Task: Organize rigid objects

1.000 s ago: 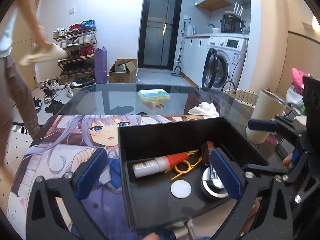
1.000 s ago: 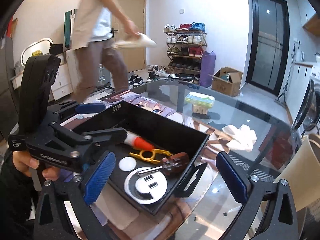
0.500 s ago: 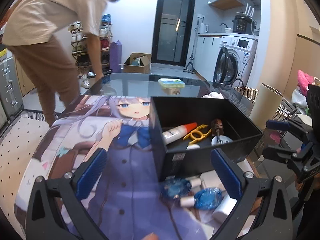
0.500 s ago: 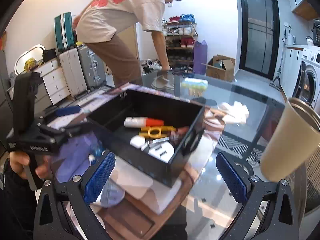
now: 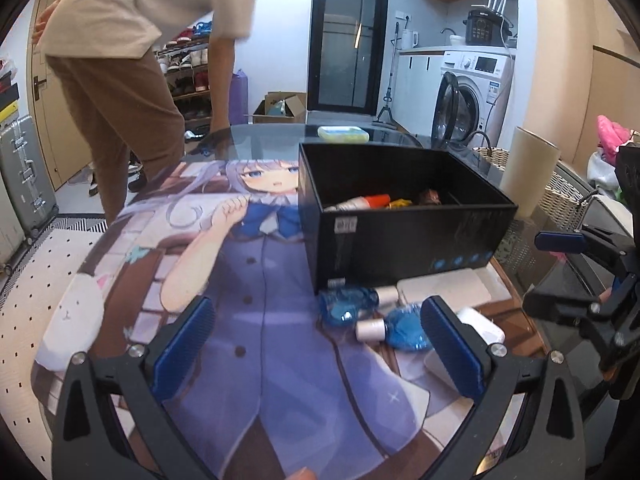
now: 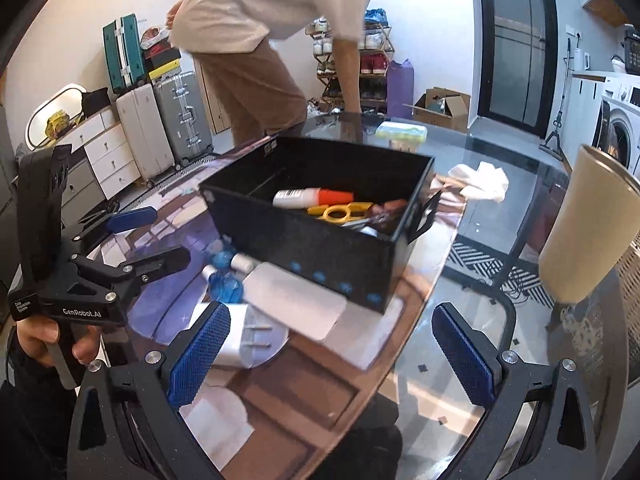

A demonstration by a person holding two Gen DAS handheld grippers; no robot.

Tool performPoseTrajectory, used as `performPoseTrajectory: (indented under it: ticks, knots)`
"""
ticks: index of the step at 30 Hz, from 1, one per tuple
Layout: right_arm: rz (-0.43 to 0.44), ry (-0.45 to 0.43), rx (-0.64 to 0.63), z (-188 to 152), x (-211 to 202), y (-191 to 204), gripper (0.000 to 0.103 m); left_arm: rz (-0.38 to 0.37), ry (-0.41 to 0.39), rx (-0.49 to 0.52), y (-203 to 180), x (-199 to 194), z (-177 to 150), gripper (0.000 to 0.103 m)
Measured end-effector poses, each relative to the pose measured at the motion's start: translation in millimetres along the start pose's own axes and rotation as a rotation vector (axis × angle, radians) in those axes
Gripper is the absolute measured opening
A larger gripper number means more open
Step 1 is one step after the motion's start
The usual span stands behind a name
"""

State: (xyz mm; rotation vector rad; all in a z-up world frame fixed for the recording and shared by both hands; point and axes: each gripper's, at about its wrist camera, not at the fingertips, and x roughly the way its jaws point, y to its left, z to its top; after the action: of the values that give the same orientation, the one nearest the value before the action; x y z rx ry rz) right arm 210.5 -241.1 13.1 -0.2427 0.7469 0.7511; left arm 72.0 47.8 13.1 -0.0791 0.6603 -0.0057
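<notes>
Both my claws have pulled back from the black box [image 5: 404, 216], which now sits farther ahead on the glass tabletop [image 5: 264, 134] over a printed anime mat [image 5: 240, 280]. Through the left view, my left claw [image 5: 316, 350] hangs spread and empty; two blue bottles [image 5: 346, 306] lie before the box. Through the right view, my right claw [image 6: 330, 350] is spread too, over a white charger [image 6: 248, 336]; a beige tumbler [image 6: 586, 228] stands right.

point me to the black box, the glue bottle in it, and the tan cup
black box [image 6: 320, 256], right wrist view, on its near outer wall.
glue bottle [image 6: 296, 198], right wrist view, on the white body, left of the orange cap.
tan cup [image 6: 580, 232], right wrist view, on its side wall.
</notes>
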Motion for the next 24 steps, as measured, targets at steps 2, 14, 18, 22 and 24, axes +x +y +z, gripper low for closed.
performPoseTrajectory:
  ticks: [2, 14, 18, 22, 24]
  knots:
    - [0.008, 0.009, -0.009, -3, 2, 6, 0.102, 0.004, 0.007, 0.002, 0, -1, -4, 0.103]
    - [0.026, 0.095, -0.023, -17, 18, 32, 0.102, -0.009, 0.041, -0.022, 6, -7, -25, 0.103]
    - [0.039, 0.134, -0.037, -18, 30, 42, 0.102, -0.015, 0.044, -0.027, 8, -6, -26, 0.103]
    - [0.002, 0.162, -0.049, -17, 41, 48, 0.102, -0.006, 0.047, -0.021, 8, -5, -26, 0.103]
    - [-0.014, 0.159, -0.045, -15, 44, 48, 0.102, -0.003, 0.043, -0.018, 8, -5, -25, 0.103]
